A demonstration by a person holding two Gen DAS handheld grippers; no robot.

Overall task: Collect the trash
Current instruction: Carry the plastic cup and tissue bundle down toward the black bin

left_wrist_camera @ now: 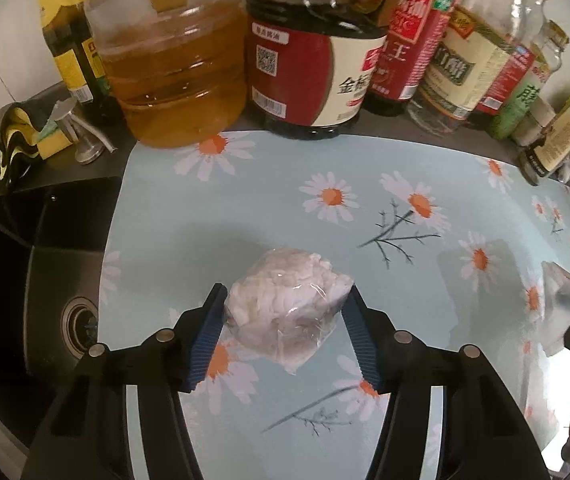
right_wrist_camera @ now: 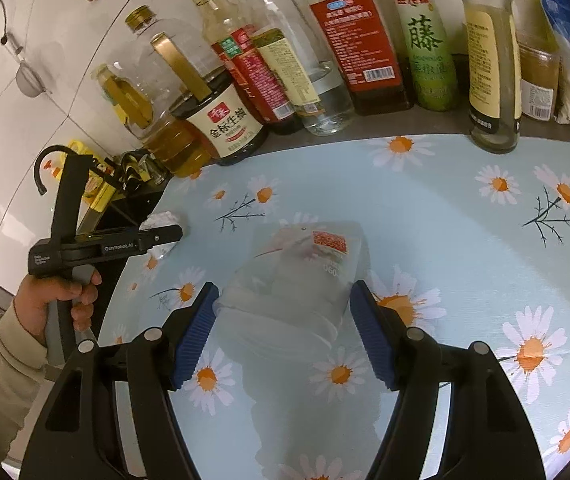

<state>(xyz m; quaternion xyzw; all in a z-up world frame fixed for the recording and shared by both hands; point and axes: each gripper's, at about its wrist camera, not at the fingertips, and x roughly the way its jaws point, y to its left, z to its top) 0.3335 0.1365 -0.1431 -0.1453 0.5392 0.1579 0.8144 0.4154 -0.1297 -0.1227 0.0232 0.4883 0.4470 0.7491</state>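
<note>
Nearest the left wrist camera, the left gripper [left_wrist_camera: 285, 334] has its two black arms with ribbed blue pads [left_wrist_camera: 205, 344] set on either side of a crumpled white wad wrapped in clear plastic film [left_wrist_camera: 287, 306]; both pads touch the wad's flanks, pinching it, and it lies on the pale blue daisy-print mat [left_wrist_camera: 365, 160] near the mat's left edge. Left of that edge the dark sink basin [left_wrist_camera: 45, 272] drops away, its round drain showing, with a yellow sponge [left_wrist_camera: 51, 138] on the ledge behind it. Along the mat's far edge stand, from left to right, a big clear jug of amber oil [left_wrist_camera: 173, 80], a dark soy sauce bottle with a red and cream label [left_wrist_camera: 305, 64], and further glass bottles. In the right wrist view, a person's hand in a cream sleeve [right_wrist_camera: 51, 300] grips the handle of the left gripper at the mat's left edge. Nearer the middle, the right gripper [right_wrist_camera: 283, 334] has its blue pads spread around a clear plastic container with a red printed label [right_wrist_camera: 297, 276]; whether they press its sides cannot be told. A green-labelled pepper oil bottle [right_wrist_camera: 429, 48] and a tall, nearly empty glass bottle [right_wrist_camera: 493, 60] stand at the far right edge.
</note>
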